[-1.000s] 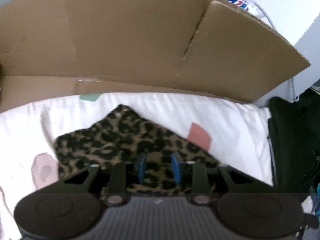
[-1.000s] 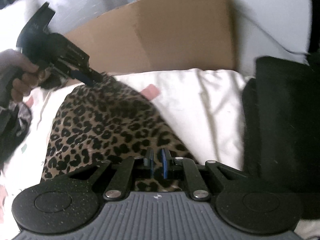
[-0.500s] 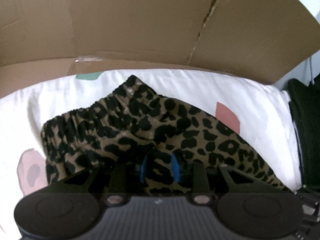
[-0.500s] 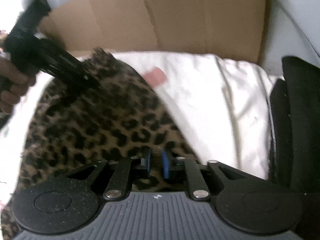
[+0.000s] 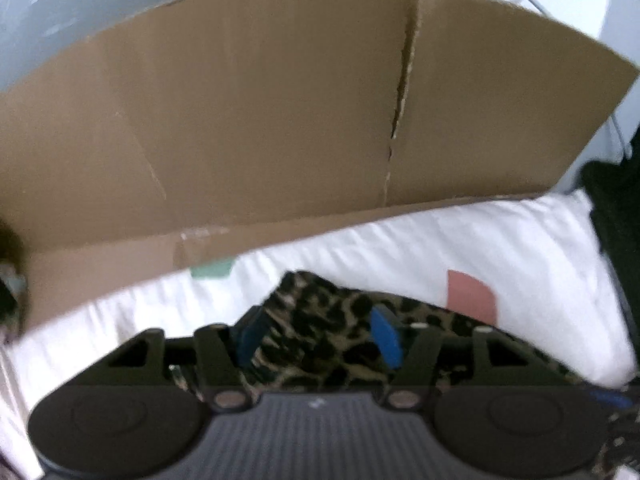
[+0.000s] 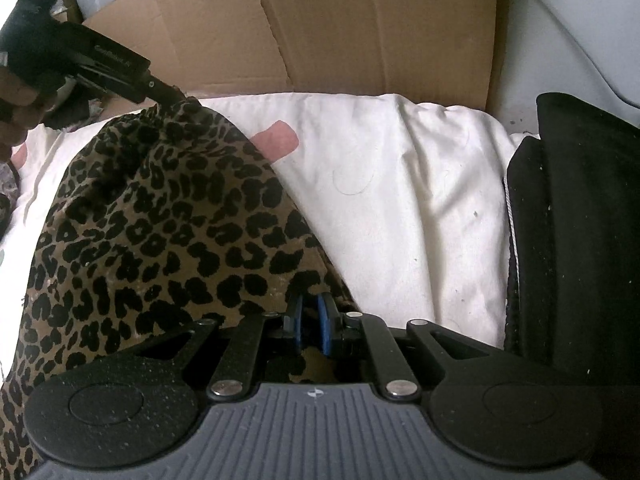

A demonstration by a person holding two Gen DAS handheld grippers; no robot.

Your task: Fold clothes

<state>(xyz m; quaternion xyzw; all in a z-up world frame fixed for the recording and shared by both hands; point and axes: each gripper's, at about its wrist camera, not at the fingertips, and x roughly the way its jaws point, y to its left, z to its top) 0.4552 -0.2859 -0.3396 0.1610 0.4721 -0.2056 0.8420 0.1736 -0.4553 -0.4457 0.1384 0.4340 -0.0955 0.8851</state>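
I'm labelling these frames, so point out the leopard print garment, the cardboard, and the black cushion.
leopard print garment (image 6: 160, 240): right wrist view, middle of the spotted cloth.
cardboard (image 5: 240, 120): left wrist view, flat face left of the crease.
black cushion (image 6: 580, 240): right wrist view, its dark side at the right edge.

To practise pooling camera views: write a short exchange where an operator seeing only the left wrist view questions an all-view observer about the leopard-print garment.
Operator: Is the right gripper holding the garment?
Observer: Yes, it is shut on the near edge.
Operator: What lies right of the sheet?
Observer: A black padded thing, beside the sheet's edge.
Operator: Where is my left gripper?
Observer: At the garment's far corner, near the cardboard.
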